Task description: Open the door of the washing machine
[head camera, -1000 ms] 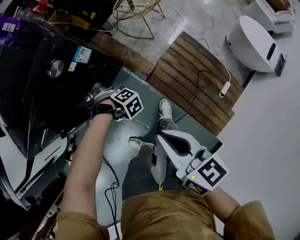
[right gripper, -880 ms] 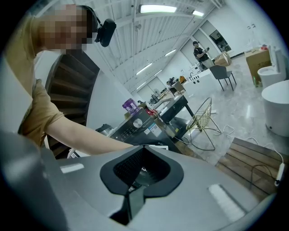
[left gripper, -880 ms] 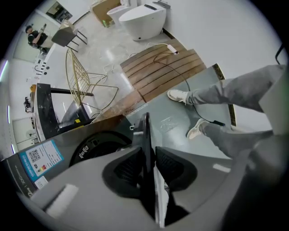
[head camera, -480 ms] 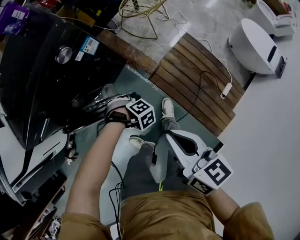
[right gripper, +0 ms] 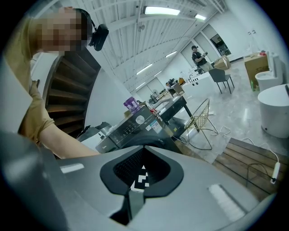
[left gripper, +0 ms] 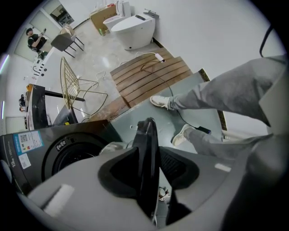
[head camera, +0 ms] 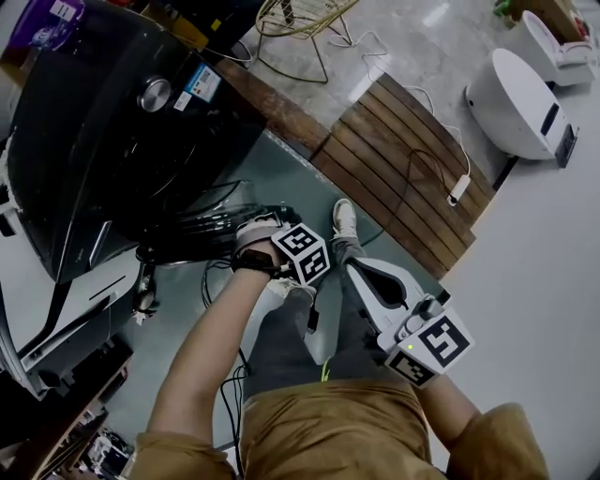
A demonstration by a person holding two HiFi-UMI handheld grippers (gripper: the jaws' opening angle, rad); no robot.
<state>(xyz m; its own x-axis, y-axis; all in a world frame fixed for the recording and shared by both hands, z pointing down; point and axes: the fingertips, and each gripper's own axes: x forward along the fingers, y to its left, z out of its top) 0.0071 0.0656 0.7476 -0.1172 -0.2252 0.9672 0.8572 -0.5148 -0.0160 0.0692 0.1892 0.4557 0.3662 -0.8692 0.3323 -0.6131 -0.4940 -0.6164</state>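
The black washing machine (head camera: 112, 141) stands at the upper left of the head view, its round door (head camera: 202, 220) swung out over the floor. My left gripper (head camera: 267, 234) points steeply down at the door's outer edge. In the left gripper view the black door rim (left gripper: 146, 171) stands edge-on between the jaws of the left gripper (left gripper: 148, 126), beside the drum opening (left gripper: 67, 151). Those jaws have just been opening slightly, pads still close against the rim. My right gripper (head camera: 361, 272) hangs apart over the person's legs, shut and holding nothing, and in its own view the right gripper (right gripper: 144, 149) faces the machine (right gripper: 135, 124).
A wooden slat platform (head camera: 403, 159) with a cable and power strip (head camera: 459, 187) lies right of the machine. White toilets (head camera: 516, 103) stand at the far right, a gold wire chair (head camera: 300, 19) at the top. The person's shoe (head camera: 344, 220) and floor cables (head camera: 225, 375) are underfoot.
My left gripper has moved right and toward the person with the door rim in it, and the door has swung further out. The right gripper has drifted slightly right.
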